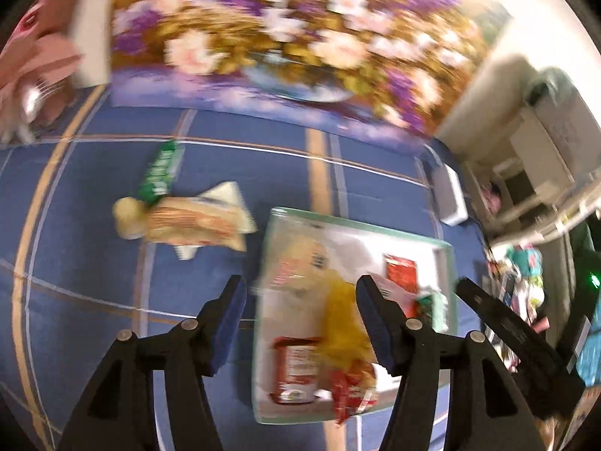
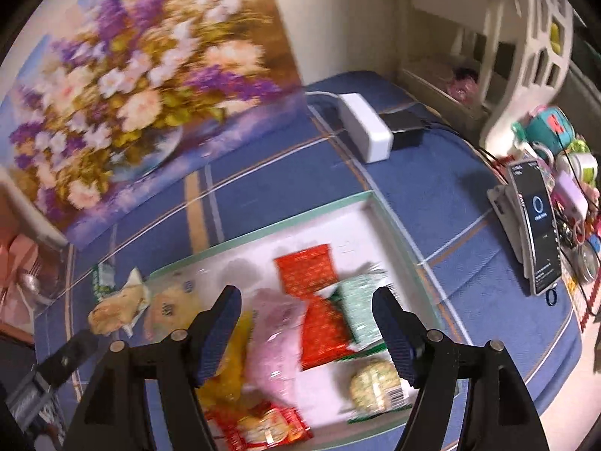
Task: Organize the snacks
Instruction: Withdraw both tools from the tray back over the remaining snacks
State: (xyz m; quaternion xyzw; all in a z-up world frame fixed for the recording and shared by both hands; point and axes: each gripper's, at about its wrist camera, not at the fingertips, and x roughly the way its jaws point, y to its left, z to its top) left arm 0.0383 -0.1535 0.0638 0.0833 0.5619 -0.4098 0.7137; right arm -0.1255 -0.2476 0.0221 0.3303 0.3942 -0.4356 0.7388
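Both grippers, left [image 1: 300, 323] and right [image 2: 306, 332], hang above the tray [image 2: 263, 235] with jaws open and empty. Most snacks lie inside. Next: collect the green packet [image 1: 161, 173] and biscuit pack [image 1: 195, 221] from the blue-clothed surface [image 1: 94, 263].

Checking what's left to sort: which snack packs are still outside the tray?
The green wrapper and the beige pack beside it lie on the blue cloth; the others sit in the tray.
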